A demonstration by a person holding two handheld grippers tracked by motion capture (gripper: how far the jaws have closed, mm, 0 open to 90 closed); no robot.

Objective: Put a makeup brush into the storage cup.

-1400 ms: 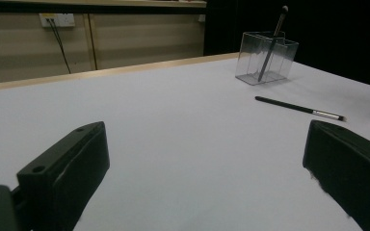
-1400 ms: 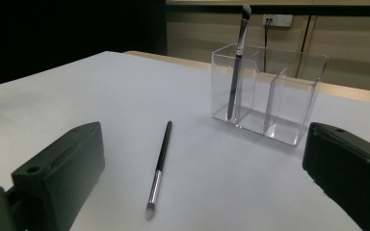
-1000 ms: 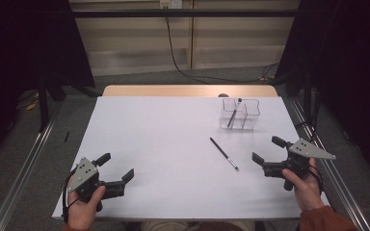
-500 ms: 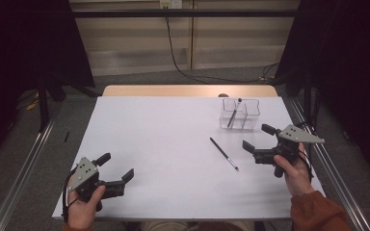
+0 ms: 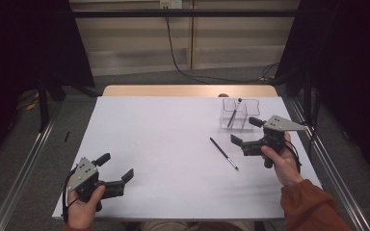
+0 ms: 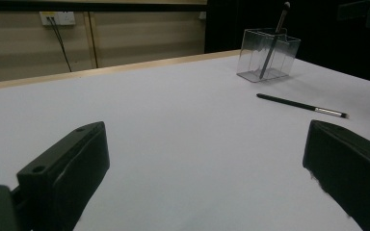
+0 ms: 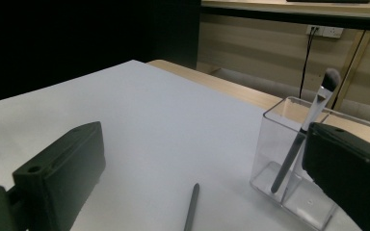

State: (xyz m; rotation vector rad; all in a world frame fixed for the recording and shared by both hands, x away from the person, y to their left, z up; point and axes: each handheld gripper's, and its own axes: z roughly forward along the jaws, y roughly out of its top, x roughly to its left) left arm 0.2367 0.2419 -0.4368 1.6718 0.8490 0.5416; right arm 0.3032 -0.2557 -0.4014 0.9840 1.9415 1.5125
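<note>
resting near the table's [image 5: 173, 144] front-left corner, the left gripper [image 5: 117, 170] sits with jaws spread, empty. further right a thin dark brush [image 5: 223, 153] lies flat, slanted, well apart from it. the right gripper [image 5: 244, 132], jaws apart and empty, hovers just beside the clear holder [image 5: 241, 114], where another brush [image 5: 234, 112] leans. likely risk: a careless reach could knock that light holder over, or roll the slim loose brush away.
</note>
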